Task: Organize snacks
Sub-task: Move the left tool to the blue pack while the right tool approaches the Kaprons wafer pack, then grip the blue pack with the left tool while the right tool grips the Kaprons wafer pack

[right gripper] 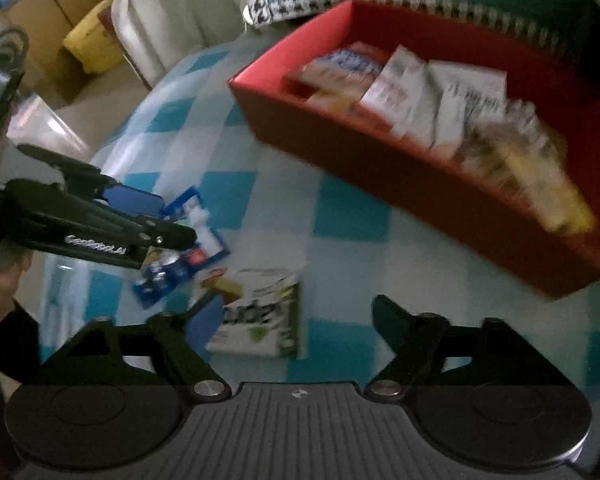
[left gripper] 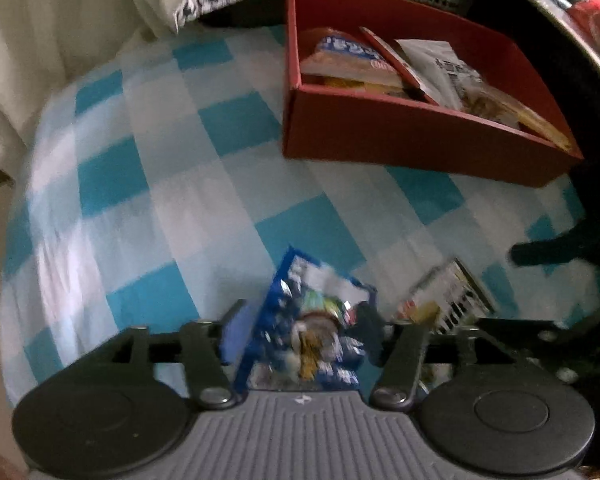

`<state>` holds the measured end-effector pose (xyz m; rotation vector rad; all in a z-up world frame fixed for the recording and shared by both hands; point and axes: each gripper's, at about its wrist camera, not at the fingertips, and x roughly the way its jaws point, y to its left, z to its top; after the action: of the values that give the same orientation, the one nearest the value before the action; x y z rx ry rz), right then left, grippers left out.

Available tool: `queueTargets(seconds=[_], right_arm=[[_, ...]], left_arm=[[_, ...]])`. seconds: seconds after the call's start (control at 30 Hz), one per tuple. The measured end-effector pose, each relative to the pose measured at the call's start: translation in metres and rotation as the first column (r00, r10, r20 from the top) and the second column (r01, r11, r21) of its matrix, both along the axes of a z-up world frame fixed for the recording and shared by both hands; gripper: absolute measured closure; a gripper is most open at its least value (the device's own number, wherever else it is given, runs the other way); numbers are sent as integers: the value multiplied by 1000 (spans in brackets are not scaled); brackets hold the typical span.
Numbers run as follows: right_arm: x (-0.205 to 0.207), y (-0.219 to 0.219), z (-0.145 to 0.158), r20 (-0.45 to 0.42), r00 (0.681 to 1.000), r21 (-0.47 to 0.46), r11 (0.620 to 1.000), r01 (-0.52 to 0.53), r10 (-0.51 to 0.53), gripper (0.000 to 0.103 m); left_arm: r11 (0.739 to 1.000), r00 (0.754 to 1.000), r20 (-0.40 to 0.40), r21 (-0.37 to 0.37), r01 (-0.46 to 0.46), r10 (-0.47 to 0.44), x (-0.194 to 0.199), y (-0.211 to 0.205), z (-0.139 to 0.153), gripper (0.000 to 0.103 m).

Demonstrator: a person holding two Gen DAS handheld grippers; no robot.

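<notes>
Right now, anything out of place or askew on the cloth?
Two packets lie loose outside the red box: a blue snack packet between the left gripper fingers, and a white-green packet beside it, both skewed on the checked cloth.

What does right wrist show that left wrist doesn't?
Right wrist only: the left gripper seen from the side over the blue snack packet, cardboard boxes and a yellow item beyond the table. Left wrist only: the blue packet head-on between that gripper's fingers; grip is unclear through blur. Both: red box holding packets, checked cloth, and the white-and-green packet lying flat.
</notes>
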<state>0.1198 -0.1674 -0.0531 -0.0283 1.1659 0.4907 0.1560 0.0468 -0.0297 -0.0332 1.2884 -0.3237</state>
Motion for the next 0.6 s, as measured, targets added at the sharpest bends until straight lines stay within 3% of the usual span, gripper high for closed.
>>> queueTargets(seconds=[0.1,0.2,0.37,0.5,0.6], right_arm=[[-5,-3,-9,-70,995,60,995,75,-71,15],[-16,-2,-19,-145,983,95,988,123,-109,15],[-33,11,-18,-132,988,18,996,86,-83,14],[-36,14,-9,-43,995,-84,993,88,-92,14],[-39,25,5,62,998,-152,988,17,-8,13]], left_arm=[[999,1000,-20,-44,-12,11,-6,6,-3,35],[999,999,-11,8,36,-36,-11,-3,-9,35],[985,991,49,123,118,-125,-24,-21,-15,36],[986,993,58,135,94,-102,-28,-16,-13,39],[990,998,54,138,36,-44,-30,-5,-8,40]])
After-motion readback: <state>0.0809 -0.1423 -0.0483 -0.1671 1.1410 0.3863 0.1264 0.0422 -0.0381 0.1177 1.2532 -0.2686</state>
